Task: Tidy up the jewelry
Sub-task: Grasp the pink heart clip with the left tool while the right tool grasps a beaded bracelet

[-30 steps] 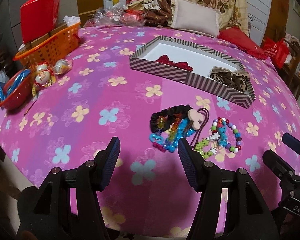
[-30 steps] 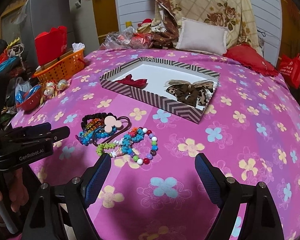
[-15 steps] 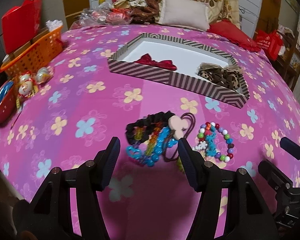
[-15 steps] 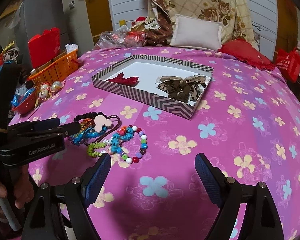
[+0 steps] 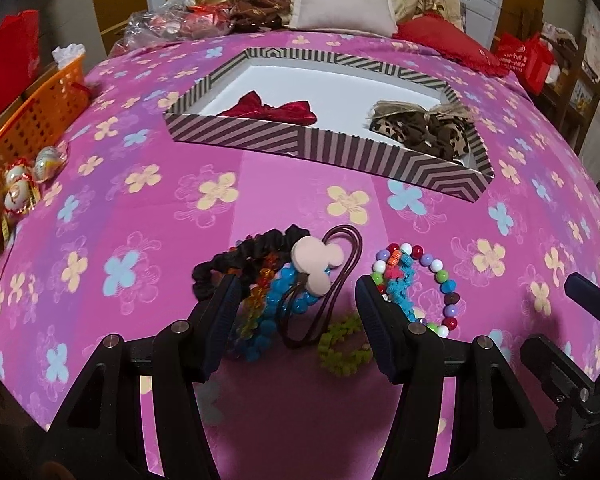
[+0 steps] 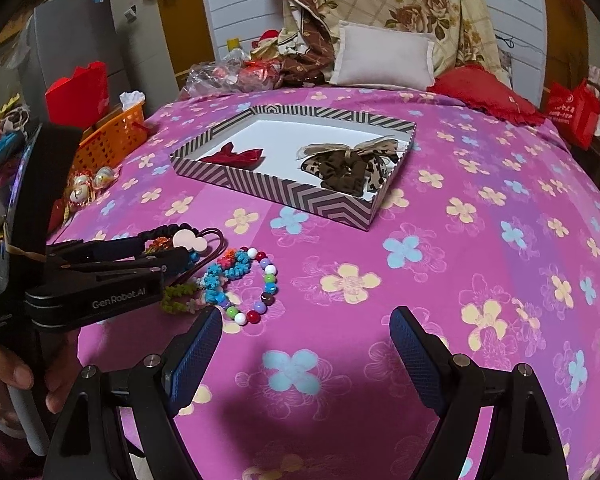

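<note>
Two views examined, left wrist first. My left gripper (image 5: pixel 296 316) stands with jaws spread, pinching nothing, over the jewelry pile (image 5: pixel 300 292) lying on the pink floral bedspread (image 5: pixel 140 220). Between my fingers lie a black scrunchie (image 5: pixel 236 260), a blue bead strand (image 5: pixel 276 304), a brown hair tie with a pink mouse-shaped charm (image 5: pixel 318 266) and a green bracelet (image 5: pixel 342 350); a multicoloured bead bracelet (image 5: pixel 432 276) lies just right of the pile. Beyond the pile sits a striped box (image 5: pixel 340 152) holding a red bow (image 5: pixel 276 110) and a leopard-print bow (image 5: pixel 420 126). Left of the box, at the bedspread's edge, is an orange basket (image 5: pixel 36 120); behind the box, a pale cushion (image 5: pixel 344 10).

Right wrist view: my right gripper (image 6: pixel 306 348) also has its jaws wide apart and empty, above bare bedspread near the pile. My left gripper (image 6: pixel 152 258) reaches in over the pile from the left, a hand (image 6: pixel 16 380) on its handle. Far behind the box stand a floral quilt (image 6: pixel 400 4) and a red bag (image 6: pixel 572 116).
</note>
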Action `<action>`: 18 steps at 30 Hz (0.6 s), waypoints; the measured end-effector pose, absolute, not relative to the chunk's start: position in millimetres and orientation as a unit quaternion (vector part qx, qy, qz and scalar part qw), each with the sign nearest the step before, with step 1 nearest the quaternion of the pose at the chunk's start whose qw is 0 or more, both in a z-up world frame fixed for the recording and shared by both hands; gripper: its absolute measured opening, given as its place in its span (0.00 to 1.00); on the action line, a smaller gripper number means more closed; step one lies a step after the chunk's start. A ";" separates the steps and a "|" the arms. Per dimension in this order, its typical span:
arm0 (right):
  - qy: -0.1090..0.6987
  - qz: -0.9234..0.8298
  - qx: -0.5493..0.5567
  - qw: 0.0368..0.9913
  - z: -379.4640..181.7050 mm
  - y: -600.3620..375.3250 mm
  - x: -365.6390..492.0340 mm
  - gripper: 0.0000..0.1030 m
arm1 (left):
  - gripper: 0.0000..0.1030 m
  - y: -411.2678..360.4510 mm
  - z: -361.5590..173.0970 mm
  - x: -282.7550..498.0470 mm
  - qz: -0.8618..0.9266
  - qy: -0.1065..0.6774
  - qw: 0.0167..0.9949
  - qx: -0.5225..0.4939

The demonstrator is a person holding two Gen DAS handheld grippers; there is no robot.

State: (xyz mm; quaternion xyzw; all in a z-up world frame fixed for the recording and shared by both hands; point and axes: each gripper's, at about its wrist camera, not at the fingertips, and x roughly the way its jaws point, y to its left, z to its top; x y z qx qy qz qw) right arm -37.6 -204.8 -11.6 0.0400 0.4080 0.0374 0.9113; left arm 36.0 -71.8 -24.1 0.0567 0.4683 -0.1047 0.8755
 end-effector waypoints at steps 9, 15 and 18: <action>0.413 0.036 0.044 0.909 -15.8 -207.7 -34.5 0.81 | 0.58 -85.5 -35.5 49.9 -0.102 0.478 0.868 0.081; 0.418 0.035 0.048 0.906 -20.4 -209.1 -31.2 0.81 | 0.44 -87.2 -41.0 58.2 -0.103 0.484 0.865 0.083; 0.422 0.035 0.049 0.904 -23.9 -209.6 -28.6 0.81 | 0.33 -85.6 -42.8 61.9 -0.104 0.484 0.866 0.078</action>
